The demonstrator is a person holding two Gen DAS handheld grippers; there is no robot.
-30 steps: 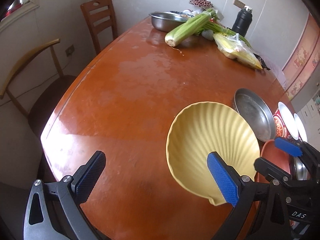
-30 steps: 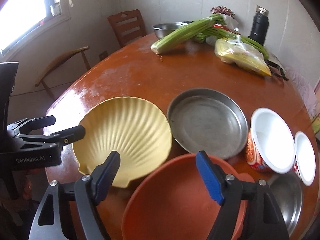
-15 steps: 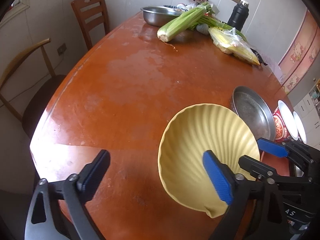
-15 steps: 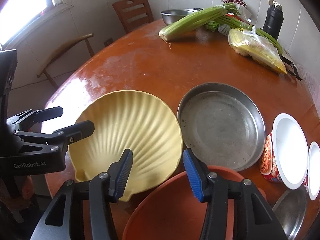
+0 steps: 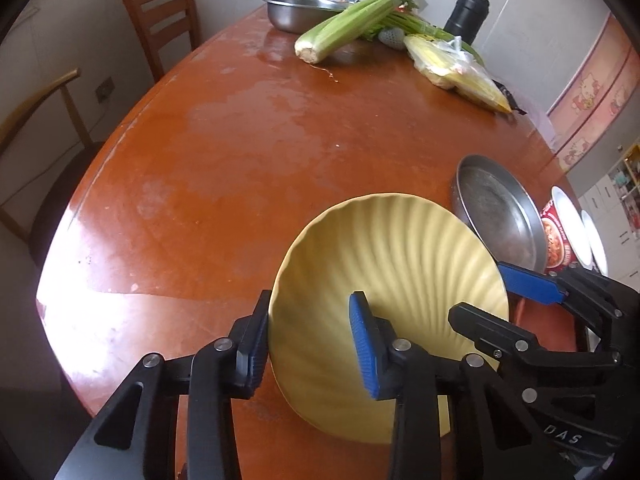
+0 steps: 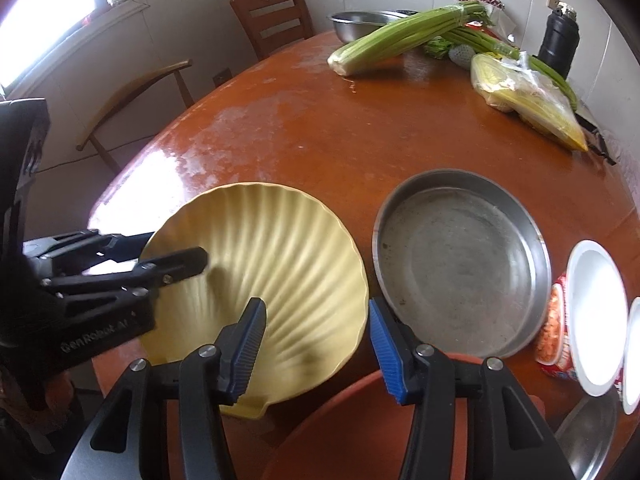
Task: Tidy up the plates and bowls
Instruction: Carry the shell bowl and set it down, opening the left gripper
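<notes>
A yellow shell-shaped plate (image 5: 400,264) lies on the brown table, also in the right wrist view (image 6: 272,264). My left gripper (image 5: 312,340) straddles its left rim, one finger outside and one inside, jaws narrowed; grip contact is unclear. It shows in the right wrist view (image 6: 168,248). My right gripper (image 6: 316,352) is partly open over the plate's near right rim, one finger above the plate, one beside it; it shows in the left wrist view (image 5: 516,300). An orange bowl (image 6: 352,432) sits just below the right gripper.
A steel pan (image 6: 460,264) sits right of the yellow plate. Two white-rimmed bowls (image 6: 596,320) stand at the right edge, a steel dish (image 6: 592,436) below them. Celery (image 6: 404,36), bagged corn (image 6: 528,100), a steel basin (image 6: 360,22) and a black flask (image 6: 558,42) are at the far end.
My left gripper has moved right onto the plate's left rim and narrowed its jaws around it. My right gripper moved toward the plate and narrowed. The plate looks tilted up on its left.
</notes>
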